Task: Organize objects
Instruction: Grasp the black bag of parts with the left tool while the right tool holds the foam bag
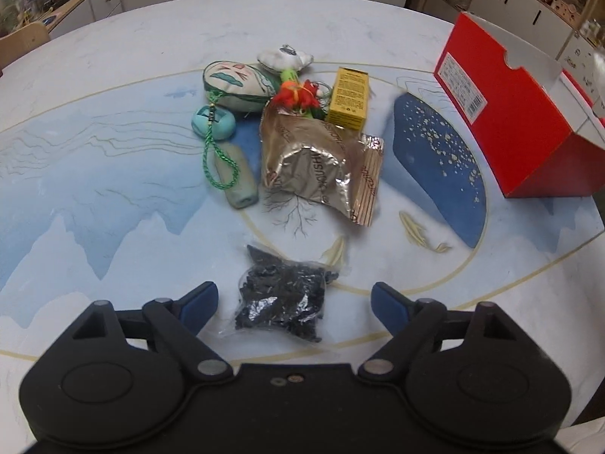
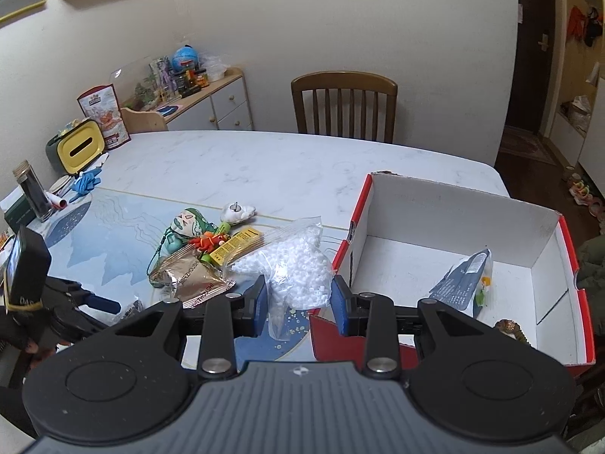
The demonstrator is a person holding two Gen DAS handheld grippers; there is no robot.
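1. Clutter sits in a loose heap at the middle of the desk [image 1: 113,75], which carries a blue-and-white printed mat.
2. The left gripper [image 1: 294,302] hangs low over the near part of the desk with its blue-padded fingers [image 1: 199,304] spread wide, holding nothing.
3. A clear bag of black beads [image 1: 283,295] lies flat on the desk between those open fingers; whether either pad touches it cannot be told.
4. Beyond it lies a crumpled gold foil packet [image 1: 321,162], with a yellow carton [image 1: 349,98] at its far edge and an orange-red trinket [image 1: 298,98] just beside the carton.
5. To the left of the foil lie a painted face-shaped pouch [image 1: 236,83], a teal round case [image 1: 213,123] with a green cord, and a pale green tube [image 1: 238,178].
6. A white plush charm [image 1: 285,58] rests at the far side of the heap.
7. The right gripper [image 2: 298,300] is raised above the desk, its fingers [image 2: 342,306] narrowed onto a clear bag of white beads [image 2: 298,268] that hangs between them.
8. A red box [image 2: 453,208] with a white interior stands open at the right, its near left corner just beside the held bag.
9. Inside the box a blue-and-white packet [image 2: 465,283] leans against the floor near the right wall.
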